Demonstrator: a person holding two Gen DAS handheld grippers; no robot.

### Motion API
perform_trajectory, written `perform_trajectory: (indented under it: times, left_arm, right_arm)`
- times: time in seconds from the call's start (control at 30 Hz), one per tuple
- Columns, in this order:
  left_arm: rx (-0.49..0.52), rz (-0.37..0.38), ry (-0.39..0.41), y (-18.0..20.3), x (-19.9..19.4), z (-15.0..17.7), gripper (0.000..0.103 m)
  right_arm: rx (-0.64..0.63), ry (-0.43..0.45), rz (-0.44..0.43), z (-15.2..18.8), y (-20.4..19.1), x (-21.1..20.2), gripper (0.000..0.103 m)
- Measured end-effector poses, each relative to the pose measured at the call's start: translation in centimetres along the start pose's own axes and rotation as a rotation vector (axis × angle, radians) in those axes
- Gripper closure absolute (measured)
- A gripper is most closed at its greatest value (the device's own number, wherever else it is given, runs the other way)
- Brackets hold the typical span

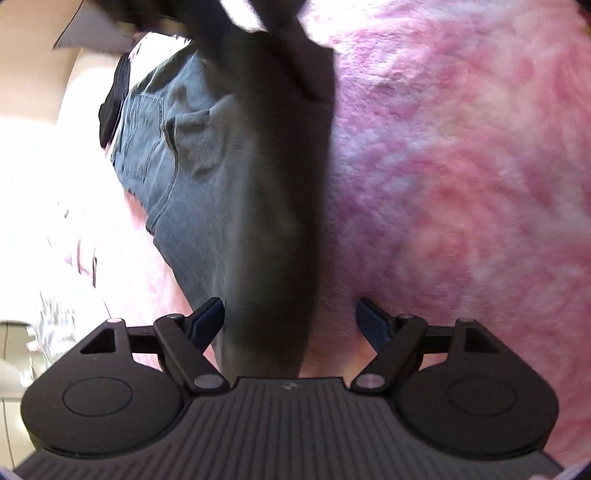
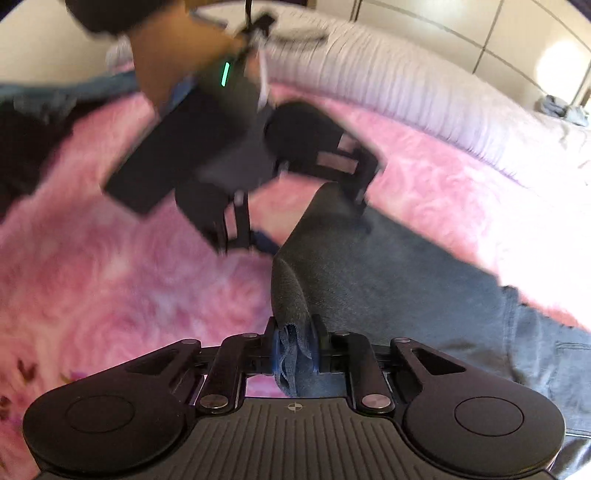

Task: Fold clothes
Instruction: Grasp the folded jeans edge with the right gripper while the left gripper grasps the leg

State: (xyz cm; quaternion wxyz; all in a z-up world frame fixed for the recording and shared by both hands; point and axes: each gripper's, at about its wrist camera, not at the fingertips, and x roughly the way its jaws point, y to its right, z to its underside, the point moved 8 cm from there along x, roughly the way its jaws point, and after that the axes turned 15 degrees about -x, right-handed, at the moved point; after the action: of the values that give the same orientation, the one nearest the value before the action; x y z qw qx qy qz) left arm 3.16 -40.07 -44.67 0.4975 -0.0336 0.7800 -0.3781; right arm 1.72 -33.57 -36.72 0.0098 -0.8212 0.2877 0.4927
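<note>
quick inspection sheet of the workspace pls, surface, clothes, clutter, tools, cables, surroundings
surface: pink fluffy blanket over a bed.
job's things: grey jeans spread on the blanket, back pockets showing in the left wrist view.
clutter: dark garment beyond the jeans; small heap of cloth at the far bed edge.
grippers: right tool shut on a fold of the jeans; left tool open, jeans between its fingers, not clamped.
cables: thin dark cord above the left tool.
surroundings: lilac ribbed bedding, pale panelled wall.

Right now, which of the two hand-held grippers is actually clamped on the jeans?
The right hand-held gripper: its fingers pinch a bunched edge of the jeans. The left hand-held gripper is open, gripping nothing.
</note>
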Motion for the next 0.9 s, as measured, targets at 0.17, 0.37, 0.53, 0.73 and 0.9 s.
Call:
perform_trajectory:
  times: [0.17, 0.37, 0.53, 0.73, 0.9]
  left_arm:
    - [-0.109, 0.049, -0.022, -3.0, 0.3, -1.1, 0.091]
    - [-0.345, 0.12, -0.056, -7.5, -1.4, -2.8, 0.092]
    - [-0.372, 0.138, -0.066, -9.0, -2.1, -3.7, 0.092]
    - [-0.39, 0.141, -0.1, -7.9, -5.8, -4.1, 0.094]
    - [-0.464, 0.176, -0.143, -6.3, -10.5, -4.6, 0.094]
  right_arm:
    - [-0.007, 0.015, 0.03, -0.2, 0.5, -1.7, 0.086]
    - [-0.215, 0.019, 0.214, 0.8, -1.9, -1.7, 0.018]
    - [-0.256, -0.025, 0.278, 1.6, -1.4, 1.2, 0.018]
    - [-0.081, -0.086, 0.249, 3.9, 2.5, 2.3, 0.075]
    - [-0.048, -0.022, 0.154, 2.7, 1.1, -2.3, 0.088]
